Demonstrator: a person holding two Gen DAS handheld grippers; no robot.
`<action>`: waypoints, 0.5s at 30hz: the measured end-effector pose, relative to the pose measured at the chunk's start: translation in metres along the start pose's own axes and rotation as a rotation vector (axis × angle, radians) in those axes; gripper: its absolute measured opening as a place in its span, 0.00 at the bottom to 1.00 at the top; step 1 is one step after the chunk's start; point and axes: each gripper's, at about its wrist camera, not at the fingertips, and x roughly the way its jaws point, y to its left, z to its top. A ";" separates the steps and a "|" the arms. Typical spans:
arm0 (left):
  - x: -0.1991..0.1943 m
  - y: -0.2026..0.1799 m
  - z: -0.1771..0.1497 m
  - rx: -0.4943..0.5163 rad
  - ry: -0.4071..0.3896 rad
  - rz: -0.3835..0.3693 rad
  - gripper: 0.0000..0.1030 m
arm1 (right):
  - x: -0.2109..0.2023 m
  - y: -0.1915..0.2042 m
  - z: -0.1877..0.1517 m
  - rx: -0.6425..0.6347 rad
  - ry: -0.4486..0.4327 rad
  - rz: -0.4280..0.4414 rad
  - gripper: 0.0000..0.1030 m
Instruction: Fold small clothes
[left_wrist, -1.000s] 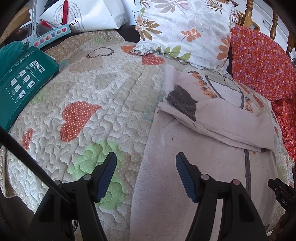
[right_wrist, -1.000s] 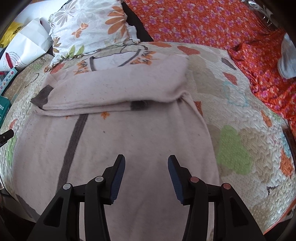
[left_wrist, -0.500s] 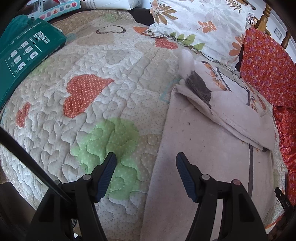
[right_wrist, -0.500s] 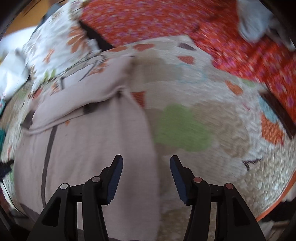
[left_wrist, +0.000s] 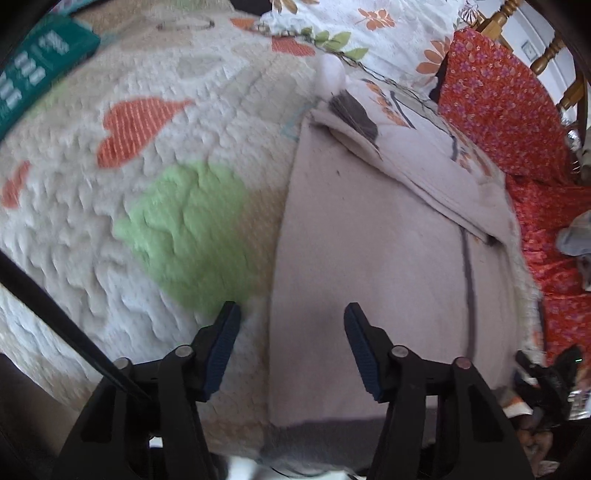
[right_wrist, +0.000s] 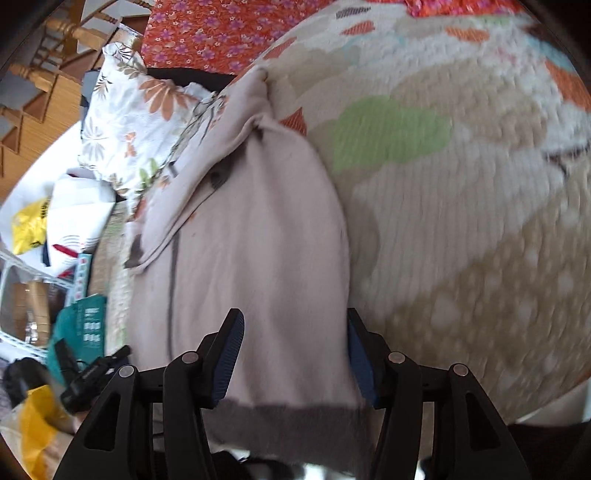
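**A:** What am I dealing with?

**B:** A pale top (left_wrist: 369, 258), soft knit, lying flat on the quilt (left_wrist: 110, 221) with its sleeves already folded across the chest. I judge it light and floppy: it will sag and drag rather than hold a shape, so I need both lower corners at once. The dark hem (right_wrist: 295, 413) is the thickest band and the best place to pinch.

**B:** From the hem: the left gripper (left_wrist: 291, 328) hangs just above it and straddles the top's left edge, one finger over the quilt, the other over the cloth. Its jaws have just been closing a little but stand about half open, with nothing pinched.

**A:** And the other side?

**B:** The right gripper (right_wrist: 293, 339) sits just above the hem too, at the top's right edge. Its jaws have just been opening a touch; cloth lies between them, yet the pads do not press on it that I can see. Both frames are blurred.

**A:** What's around?

**B:** Far from the hem, beyond the collar, a floral pillow (left_wrist: 369, 29). A red spread (left_wrist: 498, 110) lies beside that pillow, and a green box (left_wrist: 33, 66) sits well off to the top's left.

**A:** Risk?

**B:** I think a shallow pinch takes one layer only, and the quilt may snag.
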 end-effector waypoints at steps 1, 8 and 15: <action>0.000 0.003 -0.005 -0.020 0.018 -0.039 0.51 | -0.001 -0.001 -0.005 0.006 0.009 0.017 0.58; 0.006 0.007 -0.050 -0.090 0.097 -0.162 0.51 | 0.002 -0.009 -0.037 0.044 0.073 0.095 0.58; 0.011 -0.006 -0.078 -0.061 0.134 -0.160 0.51 | 0.009 -0.003 -0.063 0.024 0.096 0.090 0.58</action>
